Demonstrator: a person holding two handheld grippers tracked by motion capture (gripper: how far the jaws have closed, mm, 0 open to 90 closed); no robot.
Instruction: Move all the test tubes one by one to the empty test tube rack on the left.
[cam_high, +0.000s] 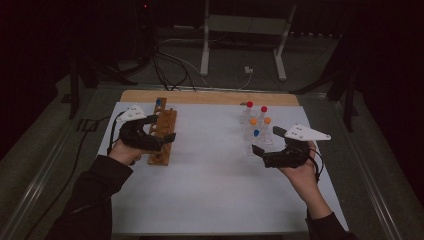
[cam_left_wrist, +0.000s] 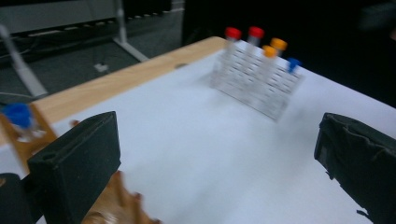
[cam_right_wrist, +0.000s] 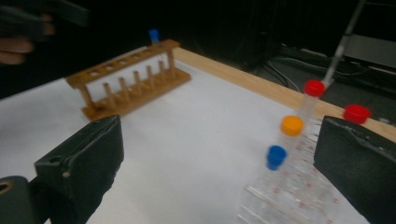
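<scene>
Two racks stand on my white surface (cam_high: 210, 175) in a dark room: a wooden rack (cam_high: 162, 135) near its left edge holding one blue-capped tube (cam_high: 158, 103), a clear rack (cam_high: 255, 137) near its right edge holding five. Left gripper (cam_high: 165, 131) and right gripper (cam_high: 267, 141) are both spread, holding nothing.

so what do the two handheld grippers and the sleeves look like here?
Both the left gripper and the right gripper are black, with two blocky black fingers each. A pale grey three-cornered plate tops each one. A thin black cable loops at the right wrist. The sleeves are dark.
</scene>
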